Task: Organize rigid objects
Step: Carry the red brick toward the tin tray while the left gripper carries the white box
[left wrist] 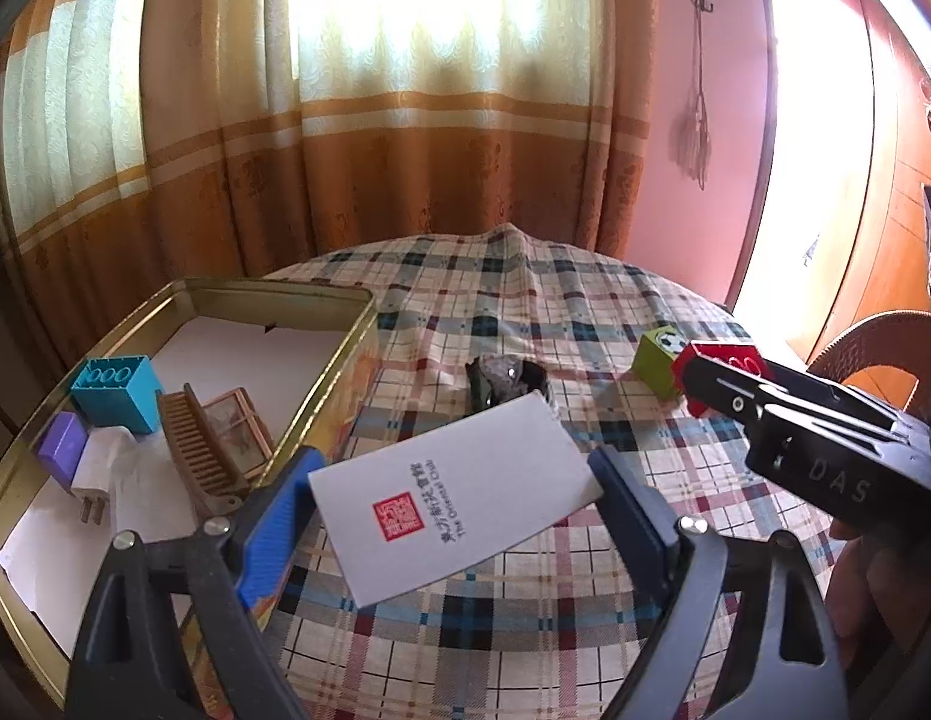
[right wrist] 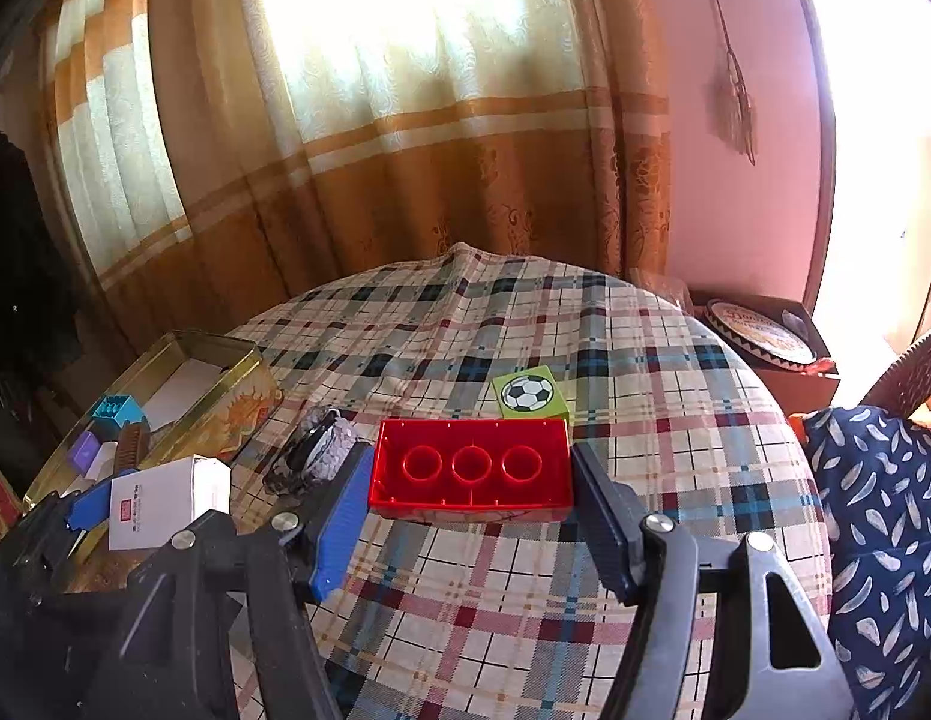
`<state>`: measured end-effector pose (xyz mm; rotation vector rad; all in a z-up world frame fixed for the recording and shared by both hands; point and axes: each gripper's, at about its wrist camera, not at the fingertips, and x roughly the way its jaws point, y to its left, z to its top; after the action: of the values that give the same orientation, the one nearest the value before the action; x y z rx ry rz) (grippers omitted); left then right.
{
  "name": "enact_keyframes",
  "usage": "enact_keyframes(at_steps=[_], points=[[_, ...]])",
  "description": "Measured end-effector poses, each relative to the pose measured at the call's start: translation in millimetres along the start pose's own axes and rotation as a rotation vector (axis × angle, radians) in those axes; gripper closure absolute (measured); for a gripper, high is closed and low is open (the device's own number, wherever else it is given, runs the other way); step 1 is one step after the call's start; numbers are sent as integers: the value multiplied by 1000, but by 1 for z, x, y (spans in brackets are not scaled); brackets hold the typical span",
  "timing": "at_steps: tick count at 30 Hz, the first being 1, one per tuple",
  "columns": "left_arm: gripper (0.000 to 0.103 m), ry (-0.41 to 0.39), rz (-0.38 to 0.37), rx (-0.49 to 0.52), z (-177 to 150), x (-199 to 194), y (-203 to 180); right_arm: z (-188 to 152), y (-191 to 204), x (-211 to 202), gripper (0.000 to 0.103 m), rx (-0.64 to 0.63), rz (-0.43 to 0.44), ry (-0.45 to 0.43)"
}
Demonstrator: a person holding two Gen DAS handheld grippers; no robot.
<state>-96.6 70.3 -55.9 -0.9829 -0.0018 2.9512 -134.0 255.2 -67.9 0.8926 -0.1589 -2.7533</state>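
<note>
My left gripper (left wrist: pixel 459 498) is shut on a white box with a red seal (left wrist: pixel 456 495) and holds it above the plaid table, just right of the gold tin (left wrist: pixel 345 354). The box also shows in the right wrist view (right wrist: pixel 168 501). My right gripper (right wrist: pixel 471 492) is shut on a red building block (right wrist: pixel 471 468), its hollow underside facing the camera. It also shows in the left wrist view (left wrist: pixel 723 360). The tin holds a blue block (left wrist: pixel 114 393), a purple block (left wrist: pixel 63 450), a white plug (left wrist: pixel 99 474), a wooden comb (left wrist: pixel 198 450) and a small framed piece (left wrist: pixel 237 429).
A green cube with a football print (right wrist: pixel 531 396) sits on the tablecloth (right wrist: pixel 525 570) just behind the red block. A dark grey rolled item (right wrist: pixel 315 450) lies between tin and block. A patterned cushion (right wrist: pixel 879 516) and a wicker chair (left wrist: pixel 861 354) stand at the right.
</note>
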Motion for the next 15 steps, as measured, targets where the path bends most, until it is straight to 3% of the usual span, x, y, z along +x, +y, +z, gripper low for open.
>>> enact_keyframes(at_steps=[15], points=[[13,-48,12,-22,-1,-10,6,1,4,-2,37,-20,-2,-18]])
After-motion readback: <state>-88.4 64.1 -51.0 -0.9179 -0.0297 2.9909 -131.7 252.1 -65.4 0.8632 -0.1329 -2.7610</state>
